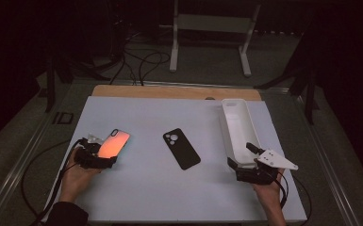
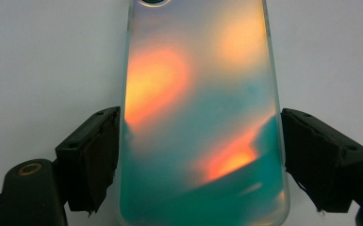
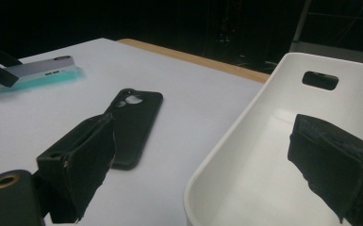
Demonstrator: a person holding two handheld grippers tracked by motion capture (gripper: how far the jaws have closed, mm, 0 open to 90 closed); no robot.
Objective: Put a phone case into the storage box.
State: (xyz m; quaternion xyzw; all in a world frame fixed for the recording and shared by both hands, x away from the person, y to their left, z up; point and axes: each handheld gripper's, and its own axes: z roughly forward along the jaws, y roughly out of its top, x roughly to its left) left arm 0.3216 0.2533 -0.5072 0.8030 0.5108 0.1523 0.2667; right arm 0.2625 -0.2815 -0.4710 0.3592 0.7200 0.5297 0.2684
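In the left gripper view the iridescent phone case (image 2: 202,117) runs off the top and bottom edges. The left gripper (image 1: 104,157) pinches its sides near the tabletop's (image 1: 141,188) left edge. The right gripper (image 1: 243,157) stands spread over the white tray's (image 1: 226,127) near rim. Open surface surrounds the black case (image 1: 181,148) mid-table.

Iridescent orange-teal phone case (image 2: 202,117), black phone case (image 1: 181,148), white tray (image 1: 238,127).

**Materials and Surface Finish**

The iridescent phone case (image 2: 202,117) is glossy, smooth plastic with orange and teal sheen. The black phone case (image 1: 181,148) is matt. The white tray (image 3: 245,155) is smooth, slightly glossy plastic. The tabletop (image 1: 146,183) is matt white with a wood edge. The tool pads (image 3: 82,162) look rough, matt black.
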